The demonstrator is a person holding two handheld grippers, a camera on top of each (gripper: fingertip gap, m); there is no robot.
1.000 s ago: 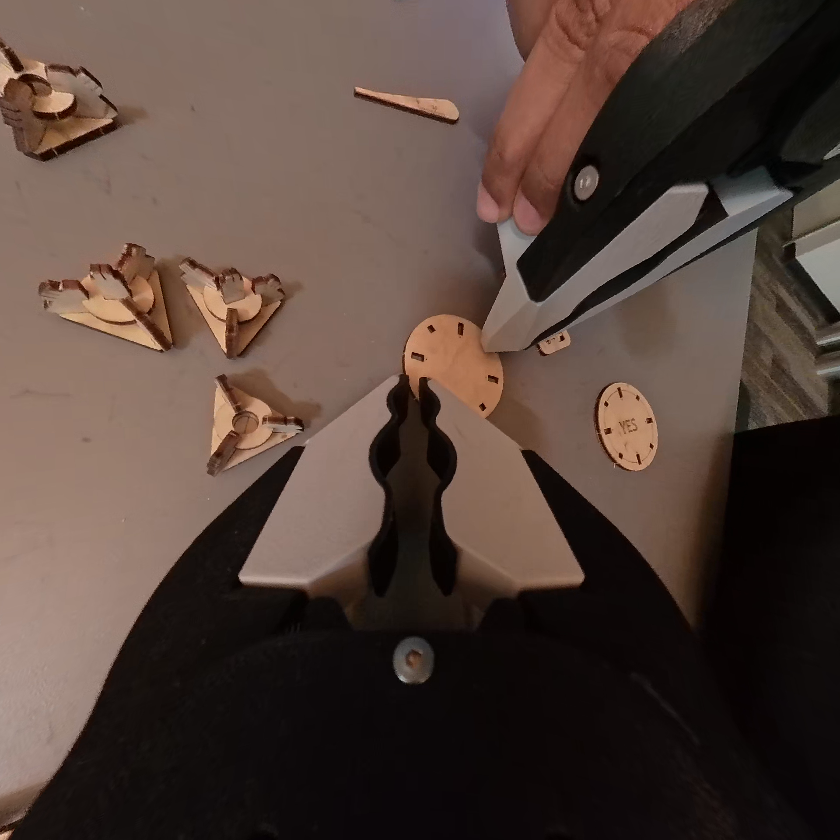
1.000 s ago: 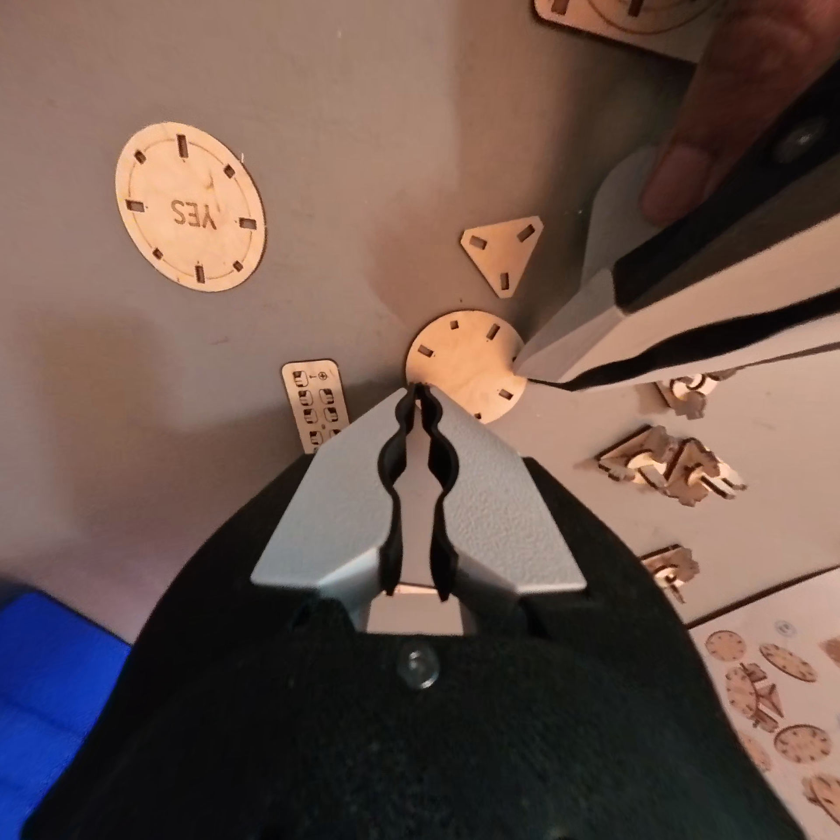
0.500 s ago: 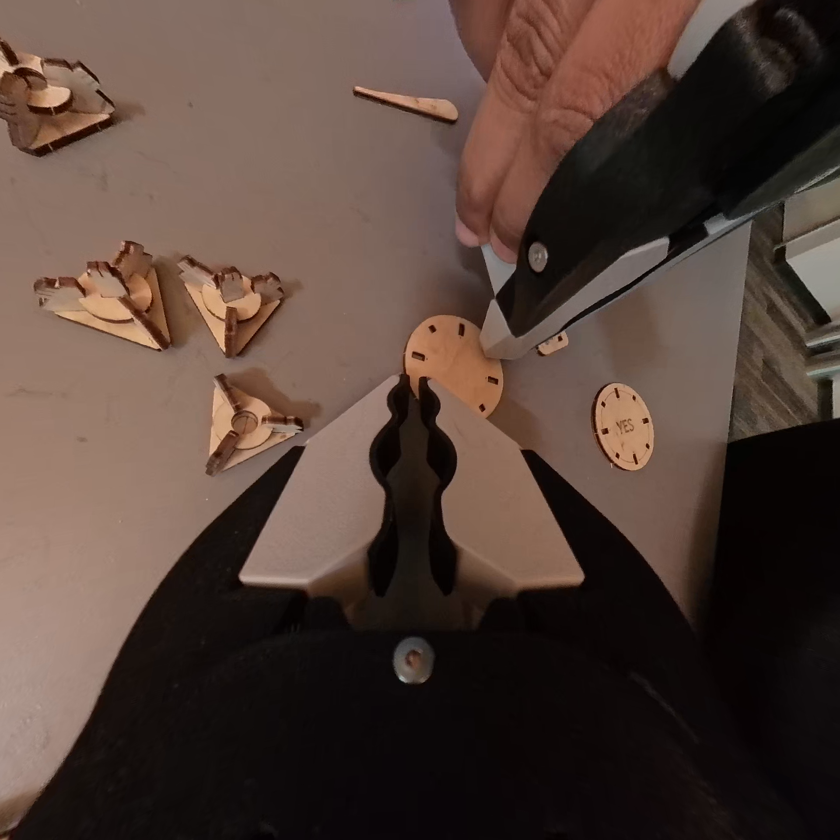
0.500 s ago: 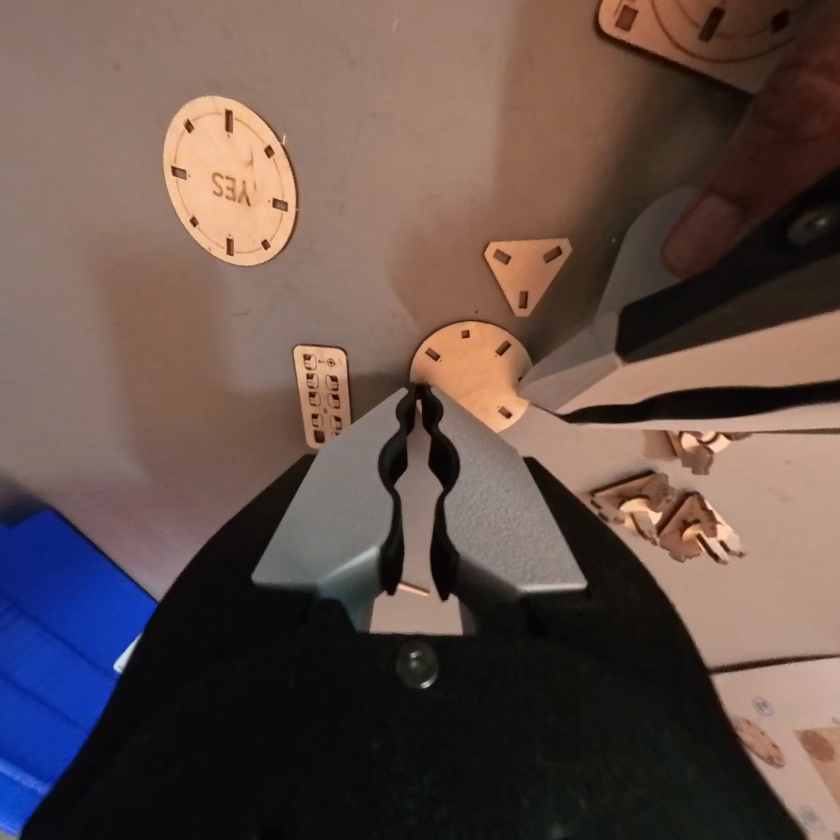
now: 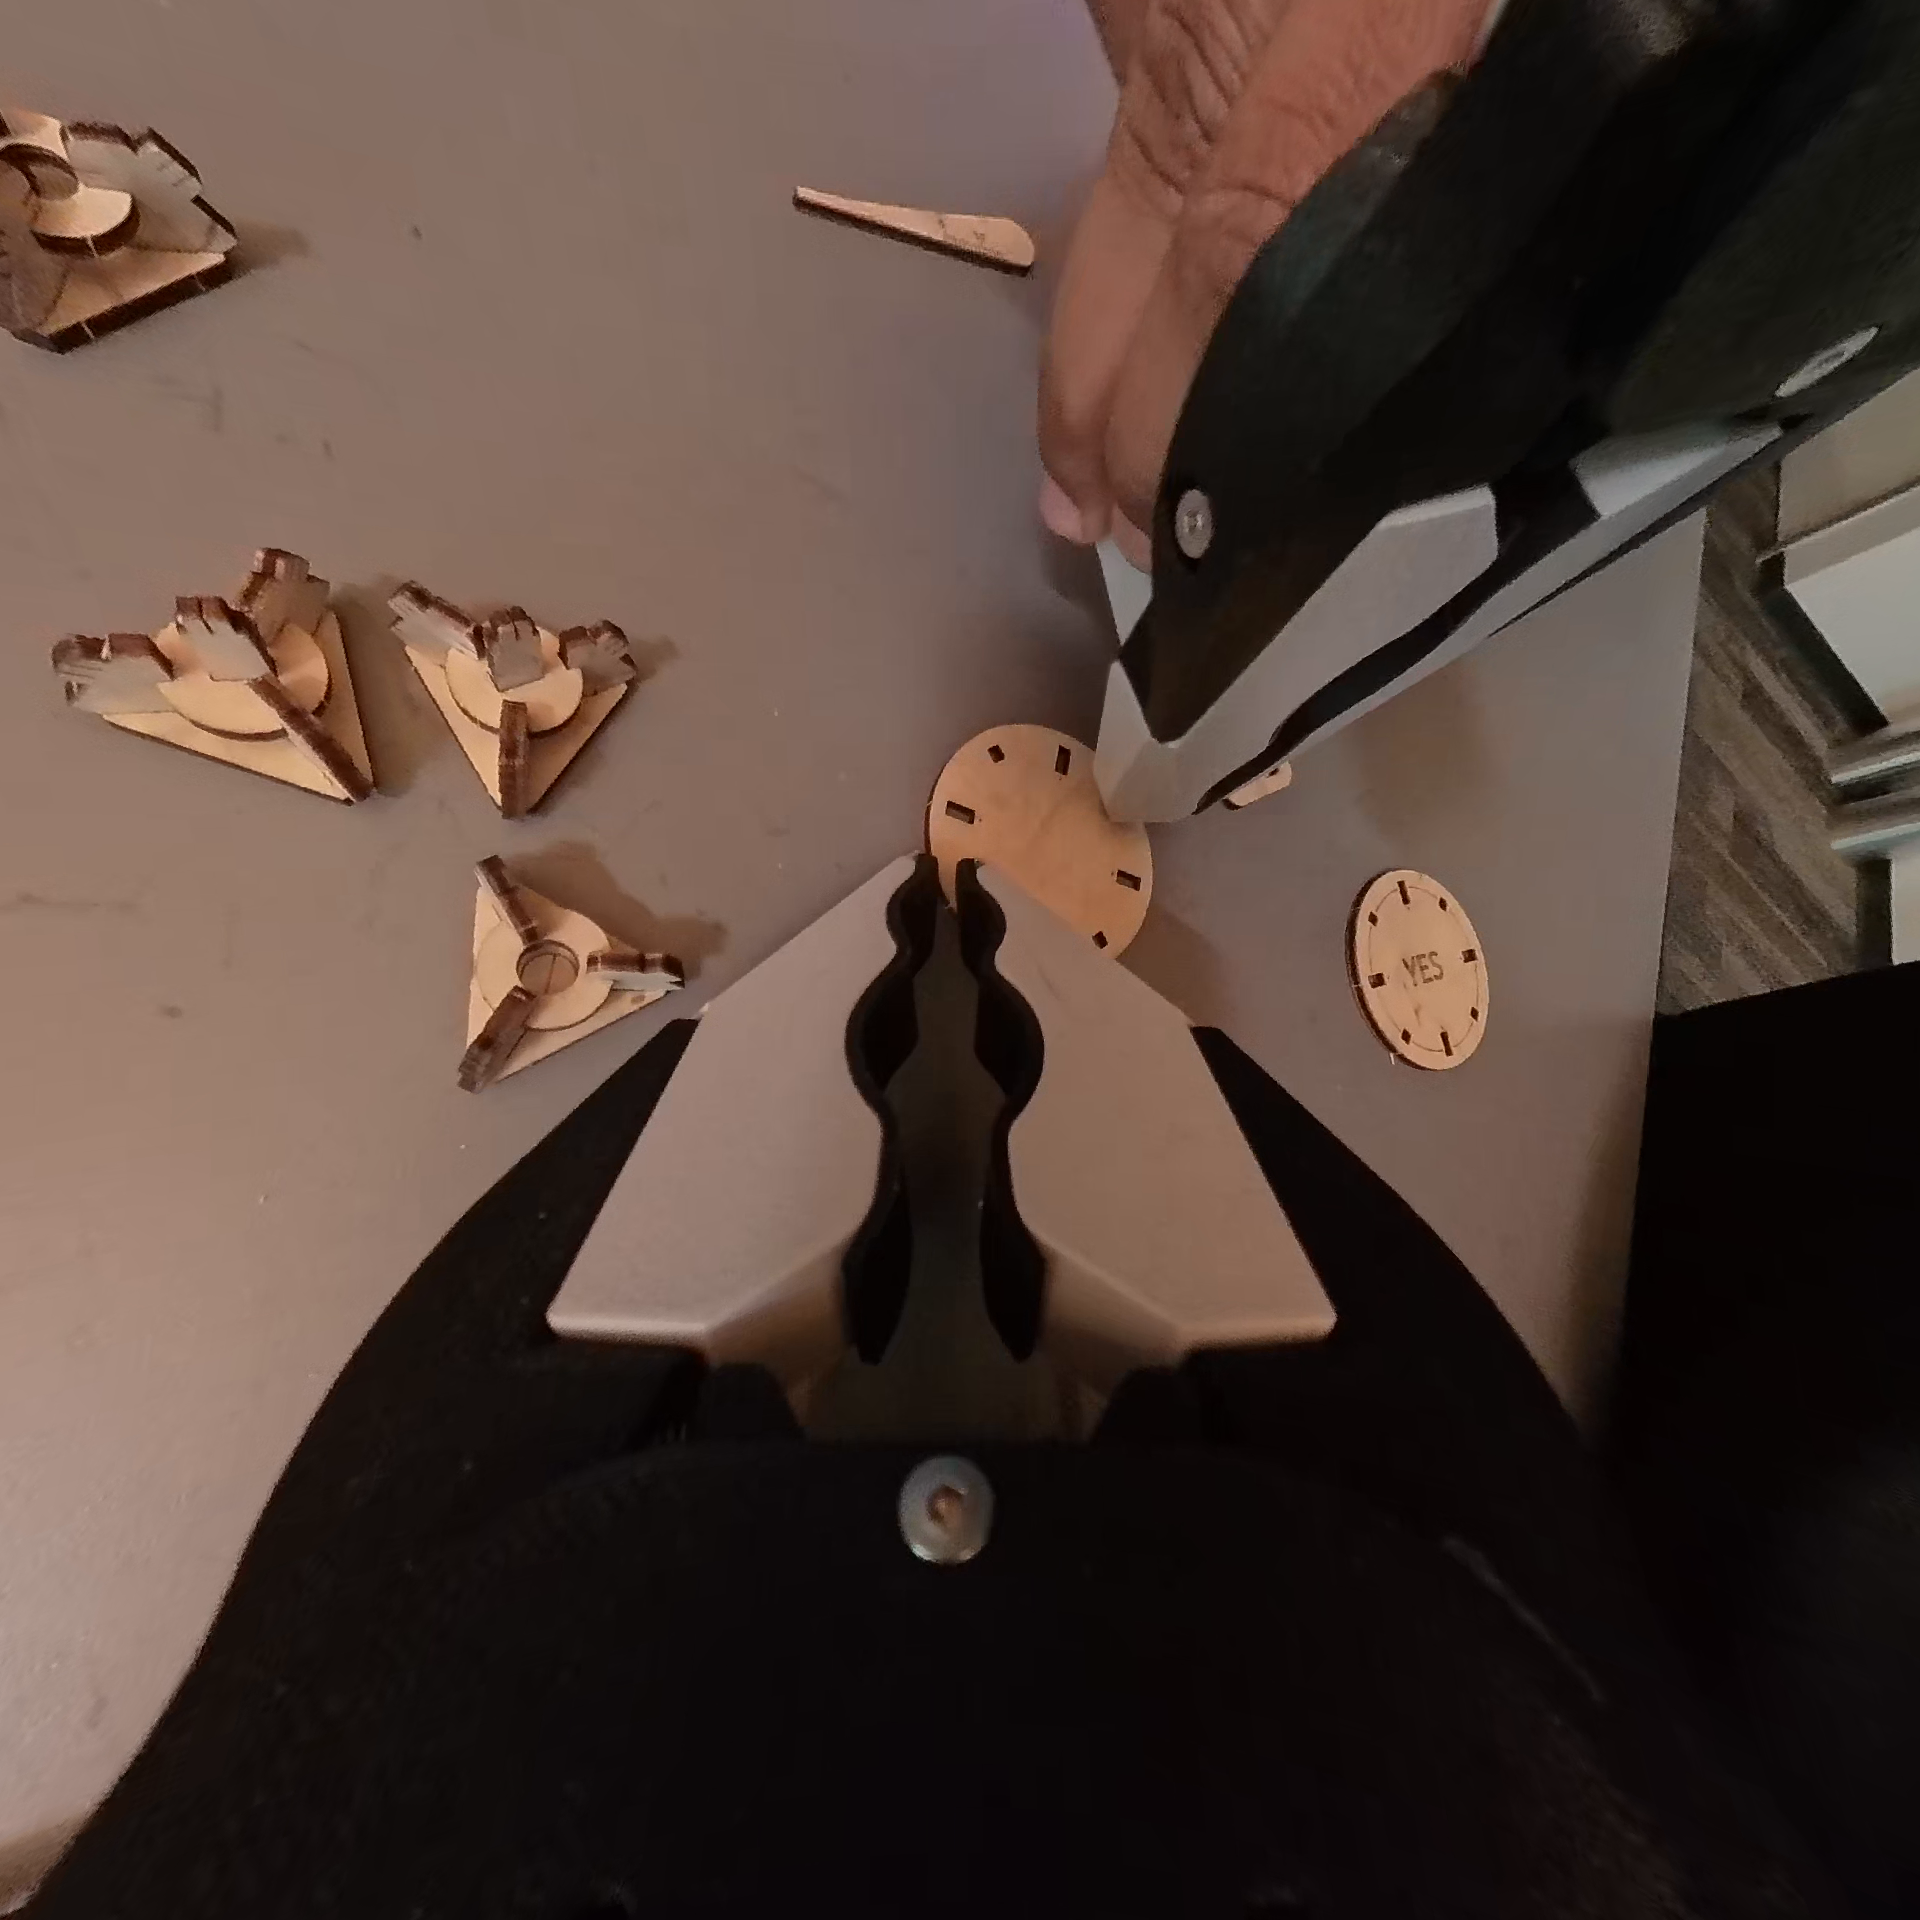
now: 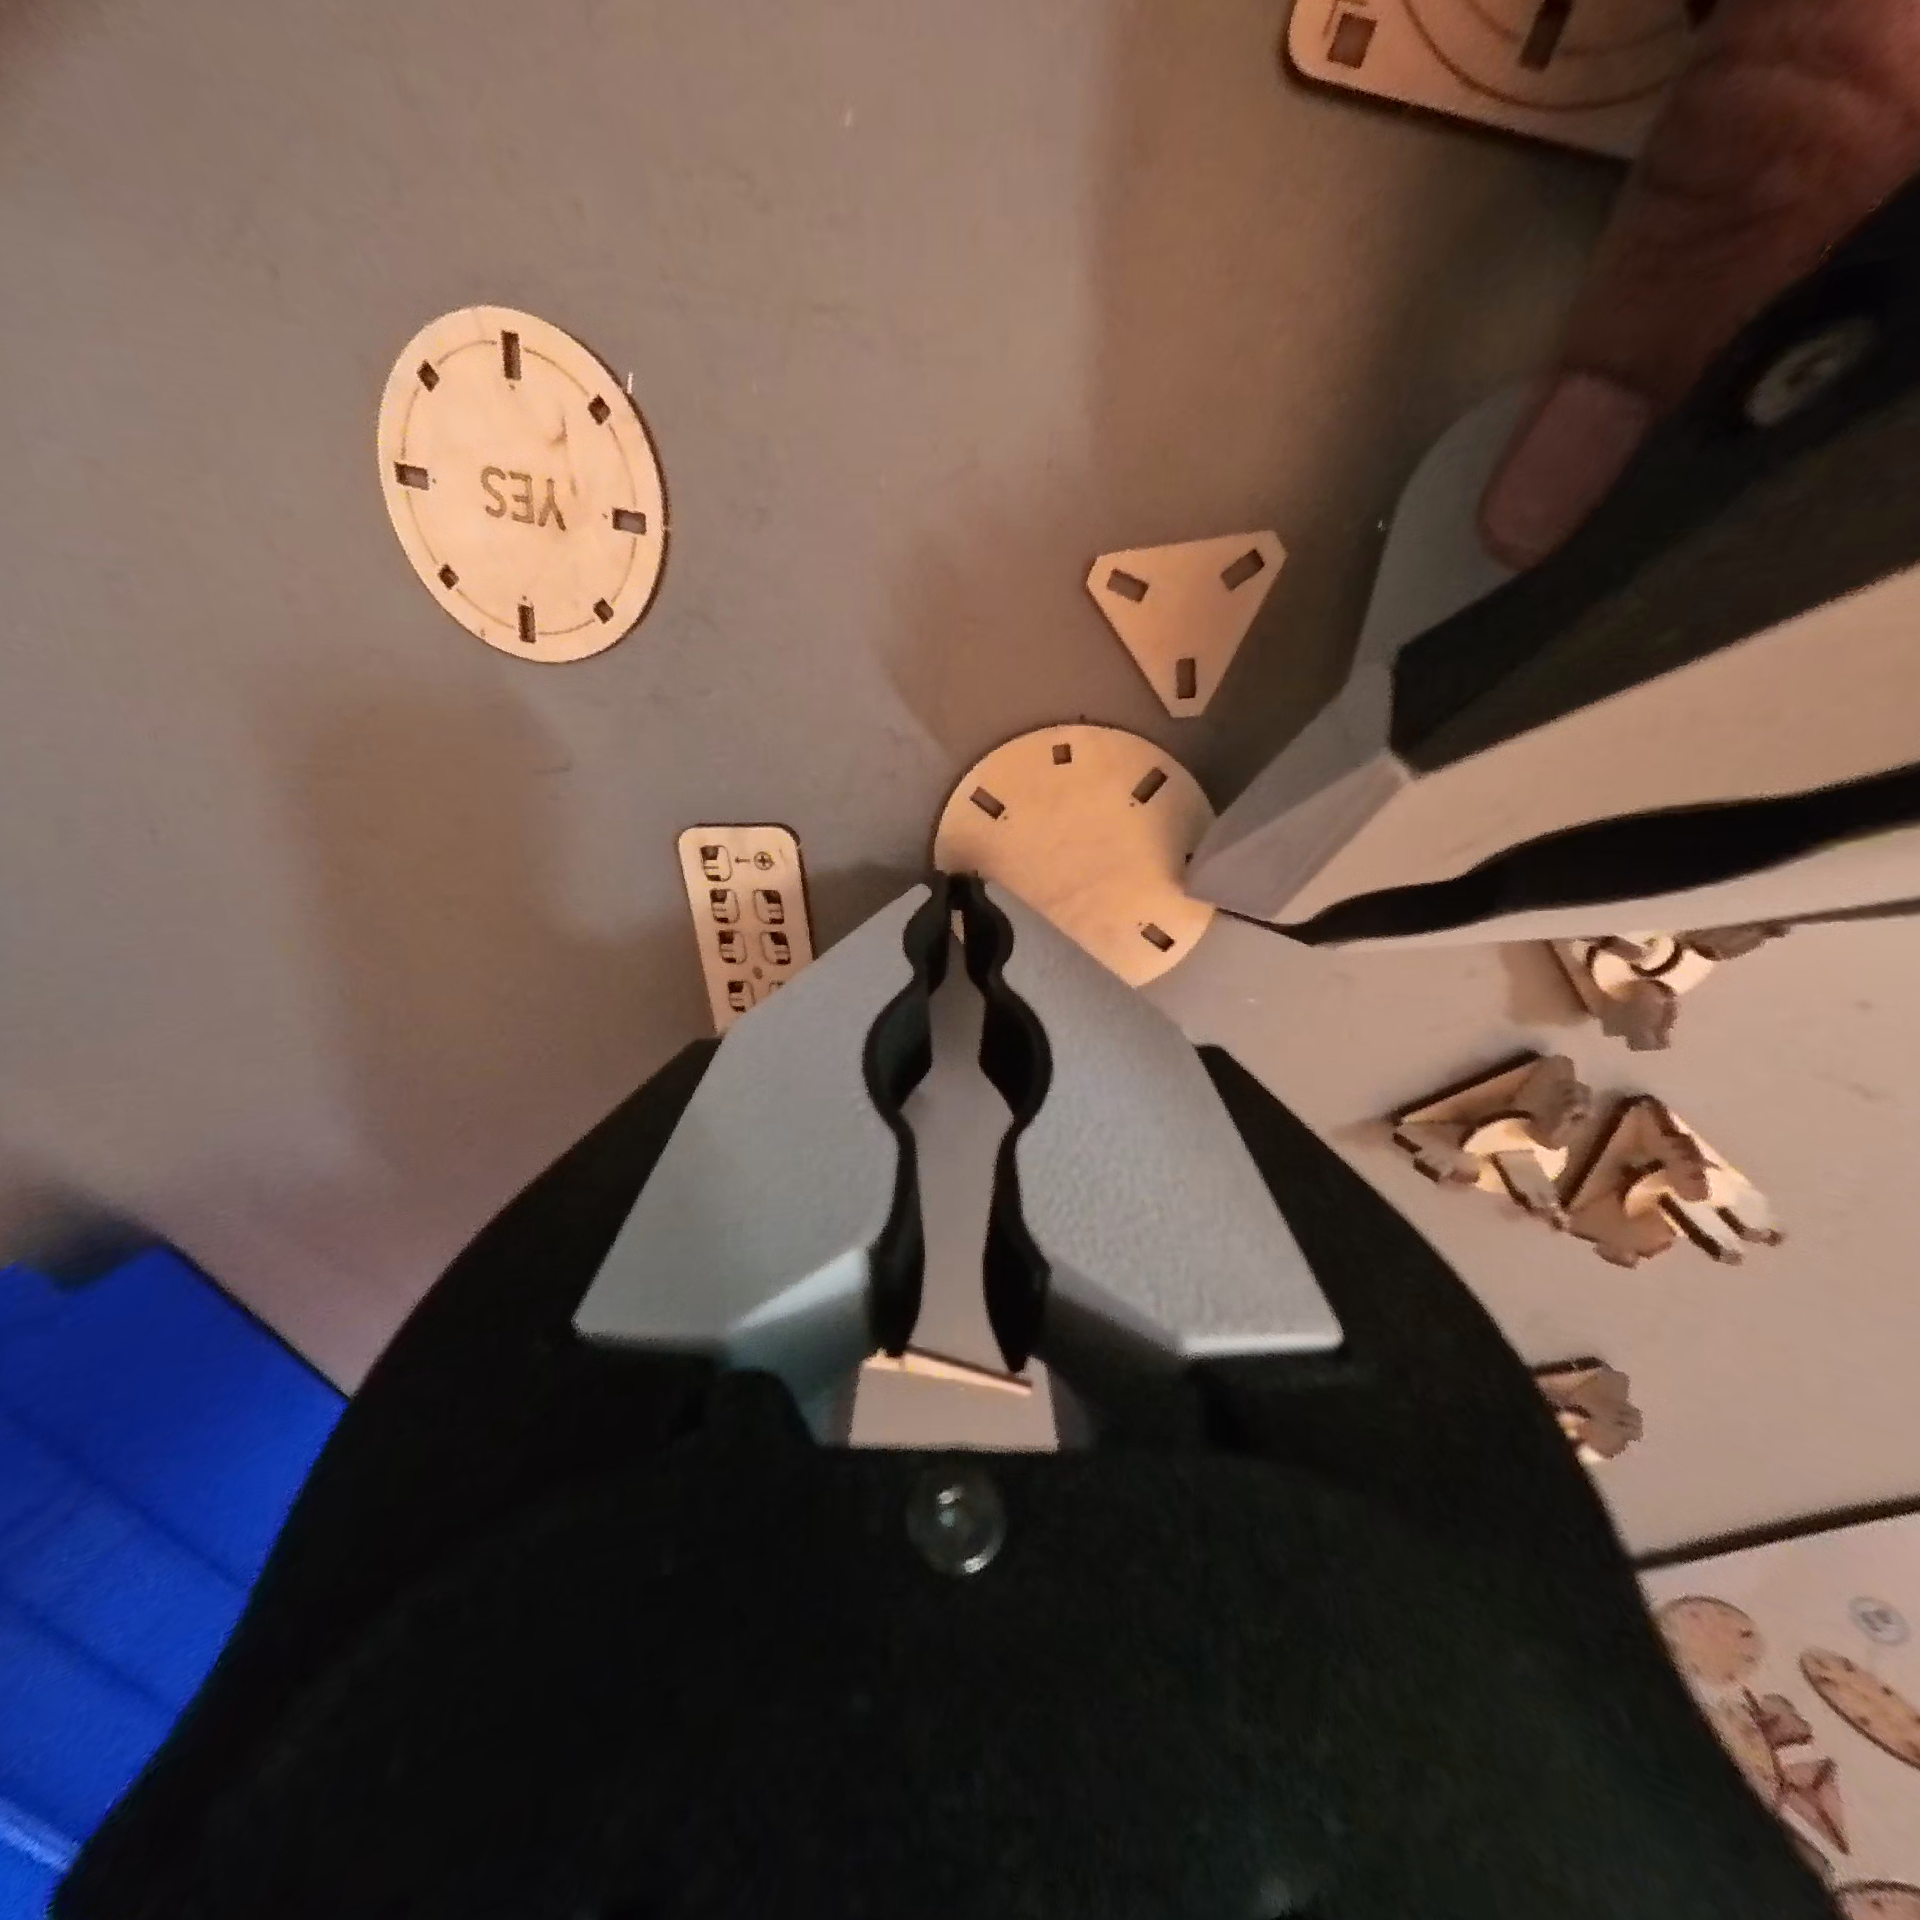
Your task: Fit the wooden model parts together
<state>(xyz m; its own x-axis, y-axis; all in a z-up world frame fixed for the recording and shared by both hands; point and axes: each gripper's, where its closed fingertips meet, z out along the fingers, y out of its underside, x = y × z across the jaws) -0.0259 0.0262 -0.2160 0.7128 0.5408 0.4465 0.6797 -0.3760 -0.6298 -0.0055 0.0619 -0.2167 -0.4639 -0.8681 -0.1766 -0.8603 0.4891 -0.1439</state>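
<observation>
Evidently both tools bear on the slotted disc [image 5: 1029,831] near the table [image 5: 1558,821] edge: left gripper [image 5: 940,873] barely parted, right gripper [image 6: 951,883] pressed together. Uneven pressure could skid or flip it.

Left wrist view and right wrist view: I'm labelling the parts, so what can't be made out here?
- Left wrist view: small wooden piece, mostly hidden behind the right gripper.
- Left wrist view: slotted disc, near edge covered by the left gripper; contact unclear.
- Right wrist view: pictogram card, lower end behind the right gripper.
- Right wrist view: wooden panel, cut off by the top edge.
</observation>
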